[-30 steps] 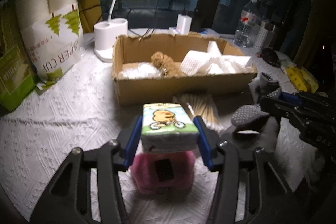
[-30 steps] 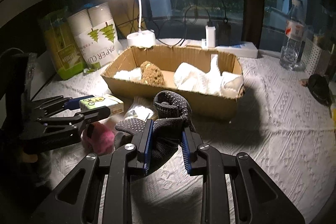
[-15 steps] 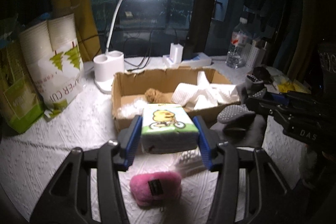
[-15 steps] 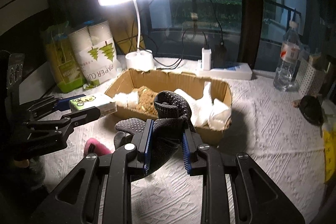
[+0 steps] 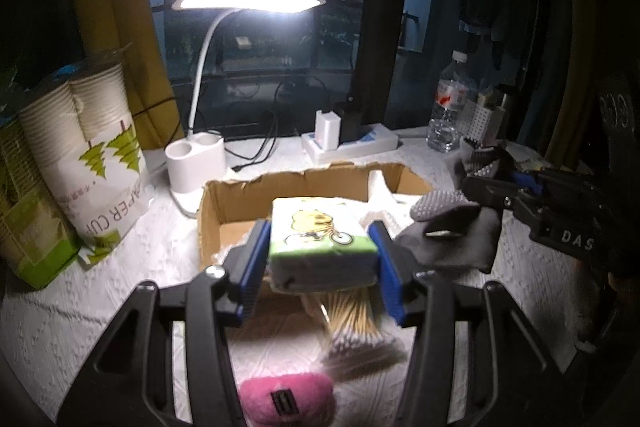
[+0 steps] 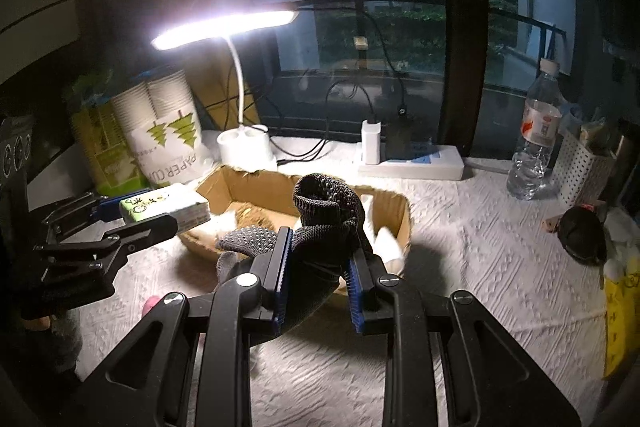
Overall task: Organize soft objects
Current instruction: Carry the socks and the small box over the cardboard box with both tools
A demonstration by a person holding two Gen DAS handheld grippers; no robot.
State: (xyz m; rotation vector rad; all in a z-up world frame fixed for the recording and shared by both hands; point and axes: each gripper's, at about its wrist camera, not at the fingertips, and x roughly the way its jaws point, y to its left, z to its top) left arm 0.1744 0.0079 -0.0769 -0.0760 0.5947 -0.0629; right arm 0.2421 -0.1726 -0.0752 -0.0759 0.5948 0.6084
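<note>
My left gripper point(image 5: 323, 269) is shut on a green-and-white tissue pack point(image 5: 320, 233) with a cartoon print, held in the air in front of the cardboard box point(image 5: 224, 211). My right gripper point(image 6: 318, 281) is shut on a dark grey dotted glove point(image 6: 326, 223), also lifted, just before the same box point(image 6: 404, 223). Inside the box lie white cloths point(image 6: 386, 247) and a brown fluffy thing point(image 6: 256, 217). A pink plush piece point(image 5: 286, 401) and a bundle of cotton swabs point(image 5: 354, 327) lie on the table under the left gripper. The glove shows at right in the left wrist view point(image 5: 452, 235).
A lit white desk lamp point(image 5: 196, 163) stands behind the box. Paper cup sleeves point(image 5: 92, 155) and a green pack point(image 5: 32, 239) stand at the left. A power strip point(image 6: 412, 163), a water bottle point(image 6: 536, 135) and a small rack point(image 6: 584, 171) stand at the back right. A dark round object point(image 6: 580, 235) lies at the right.
Both grippers have risen with their loads. The tissue pack left the pink plush below it, and the box now sits lower in both views.
</note>
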